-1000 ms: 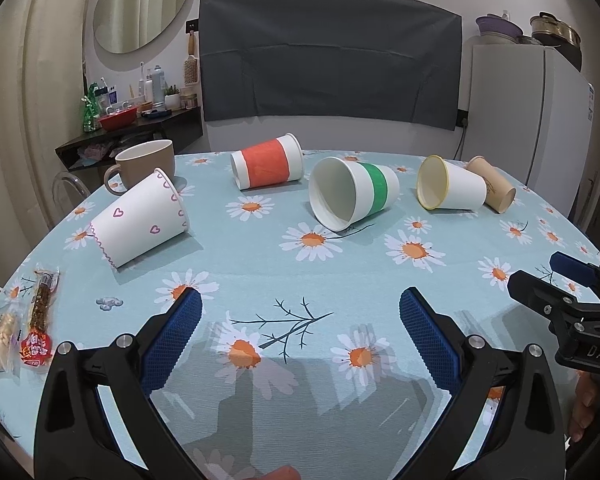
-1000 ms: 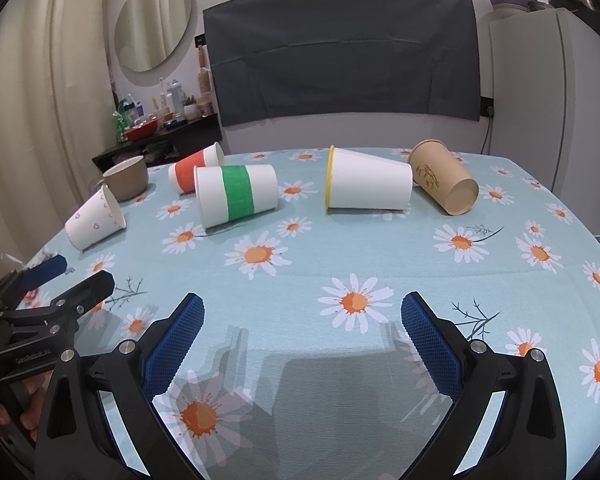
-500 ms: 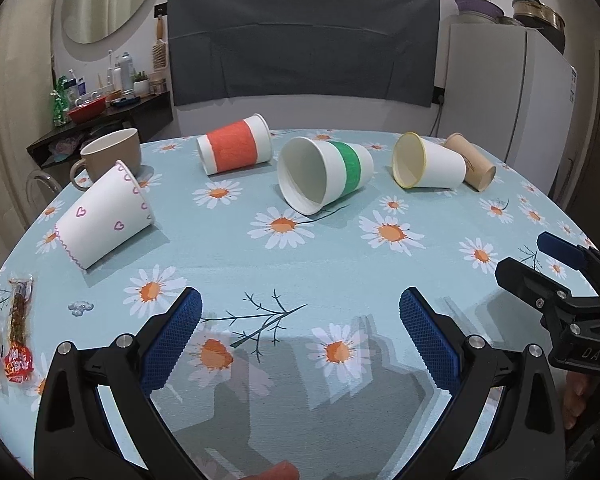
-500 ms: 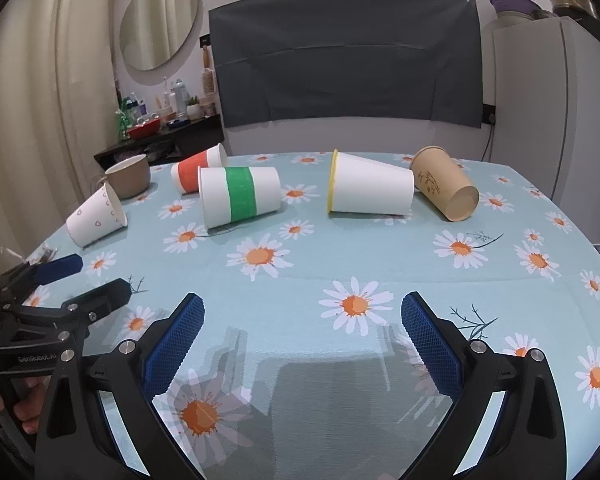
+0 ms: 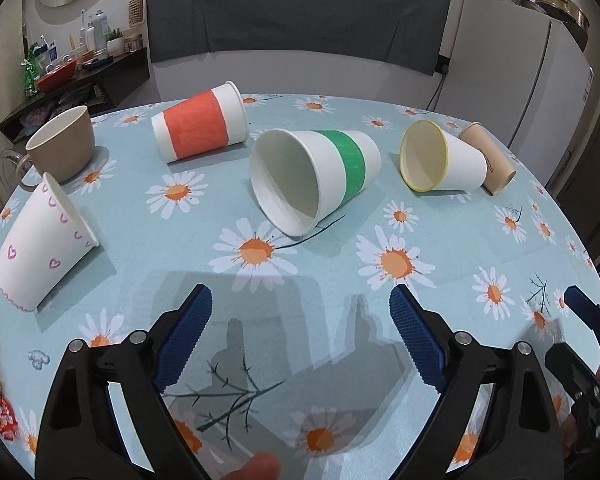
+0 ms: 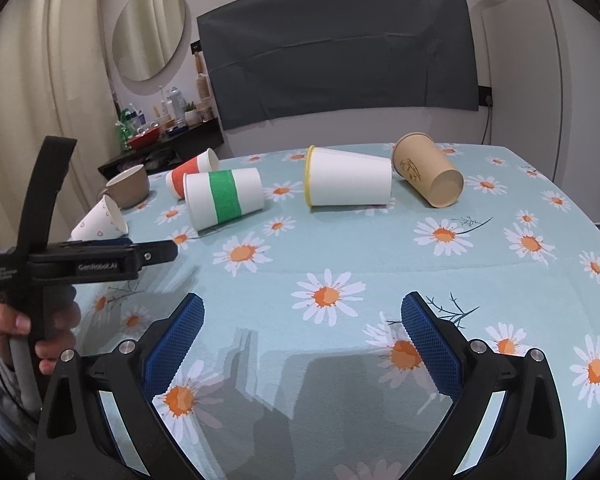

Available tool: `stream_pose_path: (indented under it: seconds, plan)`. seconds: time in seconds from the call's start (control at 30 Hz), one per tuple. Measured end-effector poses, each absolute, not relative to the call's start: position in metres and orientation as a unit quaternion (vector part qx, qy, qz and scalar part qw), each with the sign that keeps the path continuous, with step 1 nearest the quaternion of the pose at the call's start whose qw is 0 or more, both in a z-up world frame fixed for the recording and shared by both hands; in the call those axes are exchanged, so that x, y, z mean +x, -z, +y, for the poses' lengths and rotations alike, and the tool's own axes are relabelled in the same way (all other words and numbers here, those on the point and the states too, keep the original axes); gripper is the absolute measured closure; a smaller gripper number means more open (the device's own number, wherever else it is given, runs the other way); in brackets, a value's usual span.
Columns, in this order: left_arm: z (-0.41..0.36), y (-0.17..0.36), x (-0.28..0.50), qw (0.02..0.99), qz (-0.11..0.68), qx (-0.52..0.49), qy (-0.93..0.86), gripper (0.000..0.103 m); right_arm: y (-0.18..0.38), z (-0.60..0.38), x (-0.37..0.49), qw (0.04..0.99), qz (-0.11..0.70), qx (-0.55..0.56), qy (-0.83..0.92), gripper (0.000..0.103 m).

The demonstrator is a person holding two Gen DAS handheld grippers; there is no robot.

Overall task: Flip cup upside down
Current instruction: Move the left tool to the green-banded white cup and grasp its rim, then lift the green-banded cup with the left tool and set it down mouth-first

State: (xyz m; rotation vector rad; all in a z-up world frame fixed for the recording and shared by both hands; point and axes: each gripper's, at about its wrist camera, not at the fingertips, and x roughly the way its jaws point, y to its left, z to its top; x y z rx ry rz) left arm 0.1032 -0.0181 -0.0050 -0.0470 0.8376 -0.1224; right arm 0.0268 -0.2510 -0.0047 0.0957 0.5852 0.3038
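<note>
1. The left gripper (image 5: 300, 320) hangs low over the surface (image 5: 440, 216), its fingers (image 5: 188, 328) spread wide with nothing between them. The green cup (image 5: 320, 176) lies on its side straight ahead, mouth turned toward the gripper and a little left; I'd guess that is the one to flip.

2. The right gripper (image 6: 302, 332) is just as wide open and empty, and sits well back from the row of cups (it looks like a bystander for now).

3. To do it well, I'd bring the left fingers in around the green cup's wall near the banded middle, not the rim, since thin paper will likely squash at the open edge.

4. Squeeze gently, lift clear of the surface, then roll the wrist so the mouth faces down before setting it flat.

5. Mind the neighbours: the red cup (image 5: 200, 124) lies behind and left, the yellow-rimmed cup (image 5: 444, 160) to the right, both near enough to nudge on a wide swing. The heart cup (image 5: 40, 248) lies farther left.
</note>
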Motion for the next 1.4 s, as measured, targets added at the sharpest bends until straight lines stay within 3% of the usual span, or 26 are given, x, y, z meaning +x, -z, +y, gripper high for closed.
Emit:
stream_pose_path:
  seconds: [0.2, 0.3, 0.4, 0.47, 0.53, 0.63, 0.87, 1.4]
  plan:
    - [-0.029, 0.005, 0.136, 0.903, 0.424, -0.009, 0.066, 0.021, 0.004, -0.260, 0.028, 0.947, 0.281, 0.043, -0.148, 0.008]
    - [-0.032, 0.008, 0.154, 0.892, 0.445, -0.023, 0.079, 0.030, 0.005, -0.263, 0.031, 0.944, 0.284, 0.053, -0.159, 0.008]
    - [-0.030, 0.011, 0.167, 0.883, 0.459, -0.053, 0.087, 0.044, 0.004, -0.267, 0.032, 0.943, 0.280, 0.065, -0.167, 0.008]
    - [-0.031, 0.012, 0.172, 0.885, 0.456, -0.055, 0.078, 0.066, 0.005, -0.272, 0.034, 0.940, 0.282, 0.078, -0.175, 0.008]
    - [-0.036, 0.011, 0.174, 0.888, 0.451, -0.045, 0.076, 0.081, 0.006, -0.276, 0.035, 0.937, 0.281, 0.092, -0.183, 0.008]
    - [-0.042, 0.011, 0.175, 0.890, 0.446, -0.038, 0.081, 0.090, 0.007, -0.281, 0.037, 0.933, 0.282, 0.109, -0.195, 0.008]
    - [-0.058, 0.004, 0.150, 0.887, 0.448, -0.015, 0.113, 0.097, 0.006, -0.284, 0.035, 0.936, 0.274, 0.114, -0.190, 0.008]
    - [-0.074, 0.006, 0.041, 0.883, 0.427, 0.066, 0.183, 0.096, 0.008, -0.276, 0.037, 0.936, 0.285, 0.093, -0.186, 0.008]
